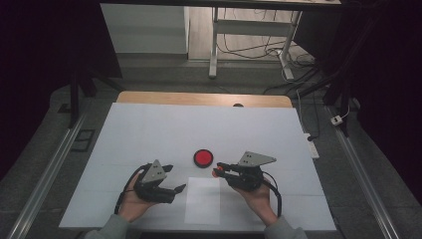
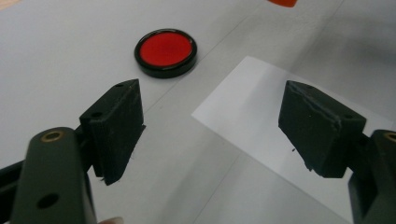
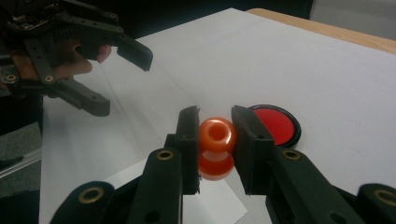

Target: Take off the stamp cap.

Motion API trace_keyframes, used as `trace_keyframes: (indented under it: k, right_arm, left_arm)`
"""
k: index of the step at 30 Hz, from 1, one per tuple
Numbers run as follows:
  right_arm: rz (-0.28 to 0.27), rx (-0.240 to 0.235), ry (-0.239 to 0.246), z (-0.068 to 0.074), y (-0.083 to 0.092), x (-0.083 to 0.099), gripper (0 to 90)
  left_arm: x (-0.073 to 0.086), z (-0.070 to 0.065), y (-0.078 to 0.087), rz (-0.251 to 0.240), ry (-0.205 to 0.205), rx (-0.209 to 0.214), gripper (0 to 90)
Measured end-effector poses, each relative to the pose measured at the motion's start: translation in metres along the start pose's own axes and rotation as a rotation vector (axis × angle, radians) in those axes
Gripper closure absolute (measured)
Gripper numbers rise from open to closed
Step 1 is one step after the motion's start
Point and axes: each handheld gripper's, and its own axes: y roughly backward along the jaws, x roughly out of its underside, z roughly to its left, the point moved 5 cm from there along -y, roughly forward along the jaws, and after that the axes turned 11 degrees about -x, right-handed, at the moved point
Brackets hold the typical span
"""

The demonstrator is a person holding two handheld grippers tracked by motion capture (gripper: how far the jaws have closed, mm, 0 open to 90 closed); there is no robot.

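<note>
A round red disc with a black rim [image 1: 203, 158] [image 2: 166, 52] [image 3: 275, 124] lies on the white table cover [image 1: 149, 134]. My right gripper [image 1: 219, 170] [image 3: 215, 140] is shut on a small orange spool-shaped piece [image 3: 216, 145] [image 1: 217, 172], held just right of the disc in the high view. My left gripper [image 1: 171, 180] [image 2: 212, 126] stands open with nothing between its jaws, hovering over the near left corner of a white paper sheet [image 1: 203, 200] [image 2: 261, 112]. The left gripper [image 3: 126, 77] also appears at the upper left of the right gripper view, jaws apart.
A wooden table edge [image 1: 204, 98] runs along the far side of the white cover. Beyond it stand a white desk frame [image 1: 214, 45] and loose cables [image 1: 298, 74] on the floor. Metal rails [image 1: 50, 169] flank the table.
</note>
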Motion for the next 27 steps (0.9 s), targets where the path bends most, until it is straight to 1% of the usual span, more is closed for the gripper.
trace_keyframes:
  k: [5,8,11,12,13,15,16,19,21,24,26,27]
  right_arm:
    - [-0.010,0.006,-0.004,-0.001,0.003,-0.001,71.8]
    - [-0.012,0.007,-0.004,-0.001,0.004,-0.001,71.8]
    - [-0.014,0.007,-0.003,-0.001,0.004,-0.001,71.8]
    - [-0.014,0.006,-0.004,-0.001,0.003,-0.001,71.8]
    - [-0.014,0.005,-0.004,-0.001,0.003,-0.001,71.8]
    - [-0.013,0.005,-0.002,0.000,0.003,-0.001,71.8]
    - [-0.013,0.004,-0.002,0.000,0.002,-0.001,71.8]
    - [-0.015,0.003,-0.002,0.000,0.002,-0.001,71.8]
    - [-0.021,0.004,-0.002,0.001,0.002,-0.002,71.8]
    - [-0.022,0.003,0.000,0.001,0.003,-0.002,71.8]
    - [-0.018,0.002,0.001,0.001,0.003,-0.002,71.8]
    - [-0.017,0.001,0.001,0.001,0.002,-0.002,71.8]
  left_arm:
    - [-0.010,-0.006,-0.009,0.004,-0.022,0.018,22.4]
    - [-0.016,-0.009,-0.013,-0.001,-0.022,0.032,22.4]
    - [-0.020,-0.011,-0.016,-0.002,-0.027,0.037,22.4]
    - [-0.021,-0.011,-0.017,-0.002,-0.027,0.038,22.5]
    - [-0.023,-0.012,-0.019,-0.003,-0.019,0.045,22.6]
    - [-0.027,-0.013,-0.021,-0.008,0.003,0.070,22.6]
    - [-0.029,-0.014,-0.023,-0.007,0.004,0.076,22.6]
    - [-0.035,-0.017,-0.027,0.000,-0.007,0.080,22.6]
    - [-0.038,-0.019,-0.029,-0.007,-0.007,0.085,22.6]
    - [-0.039,-0.022,-0.032,-0.011,-0.011,0.090,22.7]
    - [-0.038,-0.022,-0.035,-0.006,-0.020,0.091,22.7]
    - [-0.039,-0.022,-0.036,-0.009,-0.018,0.096,22.7]
